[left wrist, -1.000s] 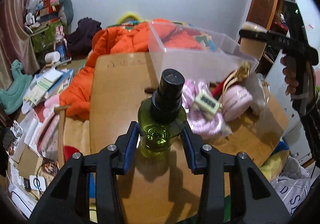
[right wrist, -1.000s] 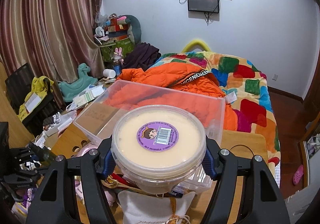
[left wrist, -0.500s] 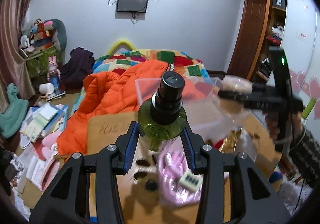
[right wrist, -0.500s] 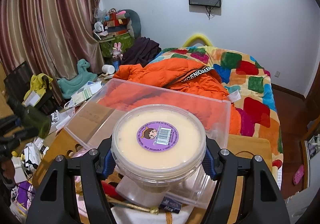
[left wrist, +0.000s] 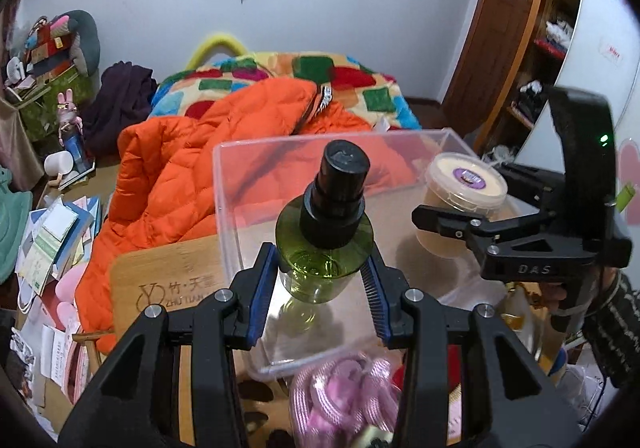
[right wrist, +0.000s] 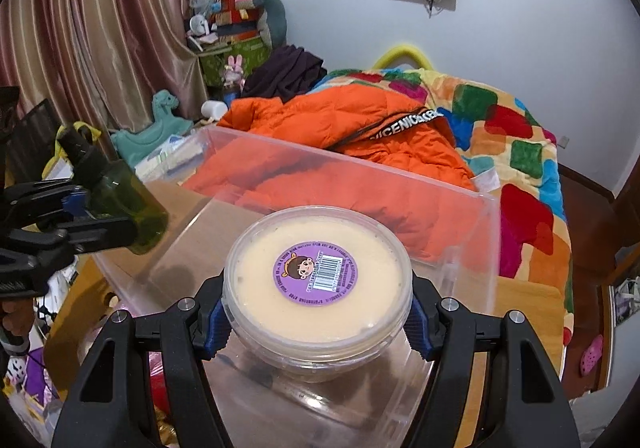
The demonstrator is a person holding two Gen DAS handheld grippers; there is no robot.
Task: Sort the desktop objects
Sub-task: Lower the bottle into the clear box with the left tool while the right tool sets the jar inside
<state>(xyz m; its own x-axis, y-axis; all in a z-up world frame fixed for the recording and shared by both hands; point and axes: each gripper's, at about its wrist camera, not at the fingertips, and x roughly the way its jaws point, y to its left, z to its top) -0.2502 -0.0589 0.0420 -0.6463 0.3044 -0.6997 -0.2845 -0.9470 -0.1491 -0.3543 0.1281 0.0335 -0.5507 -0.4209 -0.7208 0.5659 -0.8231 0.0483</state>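
Observation:
My left gripper (left wrist: 322, 272) is shut on a green spray bottle (left wrist: 325, 244) with a black cap, held above the near left part of a clear plastic bin (left wrist: 224, 183). My right gripper (right wrist: 318, 322) is shut on a round tub (right wrist: 318, 280) with a cream lid and purple sticker, held over the same bin (right wrist: 486, 244). The left wrist view shows the tub (left wrist: 464, 191) and right gripper (left wrist: 452, 219) at the bin's right side. The right wrist view shows the bottle (right wrist: 120, 195) in the left gripper (right wrist: 72, 207) at the left.
The bin stands on a wooden table (left wrist: 160, 280) beside a bed with an orange jacket (left wrist: 192, 167) and a patchwork quilt (right wrist: 520, 135). A pink bundle (left wrist: 344, 388) and other small items lie on the table in front of the bin. Papers (left wrist: 52, 236) clutter the floor at left.
The left gripper has carried the green bottle up off the table and over the bin's near edge. The right gripper has brought the tub forward and lower over the bin.

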